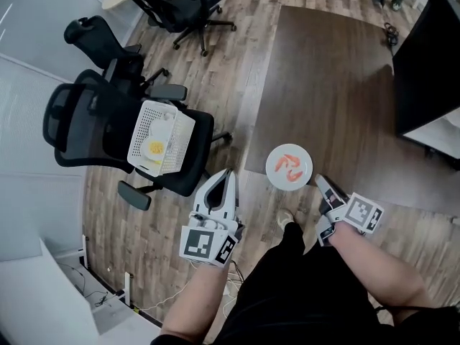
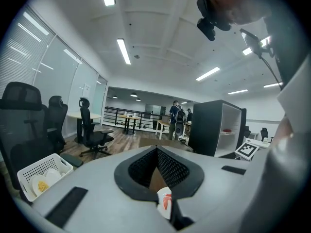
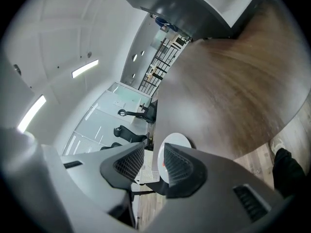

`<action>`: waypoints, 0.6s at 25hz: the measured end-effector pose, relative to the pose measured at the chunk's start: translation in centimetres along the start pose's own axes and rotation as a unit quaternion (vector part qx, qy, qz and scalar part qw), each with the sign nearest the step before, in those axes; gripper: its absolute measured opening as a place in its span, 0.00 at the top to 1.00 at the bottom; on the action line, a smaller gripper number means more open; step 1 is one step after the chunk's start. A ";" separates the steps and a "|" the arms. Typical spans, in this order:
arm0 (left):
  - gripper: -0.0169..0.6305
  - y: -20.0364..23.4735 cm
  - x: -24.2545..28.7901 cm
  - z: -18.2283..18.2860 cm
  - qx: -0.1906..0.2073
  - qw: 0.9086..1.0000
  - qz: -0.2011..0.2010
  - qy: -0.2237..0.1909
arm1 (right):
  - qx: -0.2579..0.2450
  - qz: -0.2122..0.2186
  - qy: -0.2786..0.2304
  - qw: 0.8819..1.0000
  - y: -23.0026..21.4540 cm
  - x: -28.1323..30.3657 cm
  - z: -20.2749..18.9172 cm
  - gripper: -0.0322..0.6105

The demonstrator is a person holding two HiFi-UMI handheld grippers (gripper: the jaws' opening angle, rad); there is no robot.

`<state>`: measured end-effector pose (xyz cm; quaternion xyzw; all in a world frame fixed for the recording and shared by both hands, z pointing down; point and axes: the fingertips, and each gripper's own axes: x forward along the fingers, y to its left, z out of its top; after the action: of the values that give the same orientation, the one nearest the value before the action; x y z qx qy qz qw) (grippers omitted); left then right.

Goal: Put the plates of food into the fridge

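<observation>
Wood-plank floor of an open office, with one plate of food held out over it, not yet at the fridge.

My read is that this step is the carry, and it wants a level wrist. The right gripper has the white plate by one edge only, so any tilt could slide the pink-red food off the far side. Its fingers are clamped on the near rim, and nearly all of the plate juts out past the fingertips, over the corner of a dark brown surface. The left gripper has its tips pressed together with nothing between them, beside the plate but apart from it. A black cabinet with white shelves, likely the fridge, stands well ahead. A second plate waits in the white basket on a chair.
</observation>
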<state>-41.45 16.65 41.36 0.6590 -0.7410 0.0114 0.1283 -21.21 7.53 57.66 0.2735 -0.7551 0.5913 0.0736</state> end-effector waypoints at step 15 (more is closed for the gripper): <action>0.97 2.9 -1.5 -6.3 0.002 0.999 -0.005 0.048 | 0.057 -0.026 0.035 0.997 -5.2 4.0 -9.5 0.74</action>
<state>-43.06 19.61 47.54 0.6618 -0.7307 0.0440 0.1620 -23.99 14.30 66.58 0.2757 -0.7096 0.6407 0.0996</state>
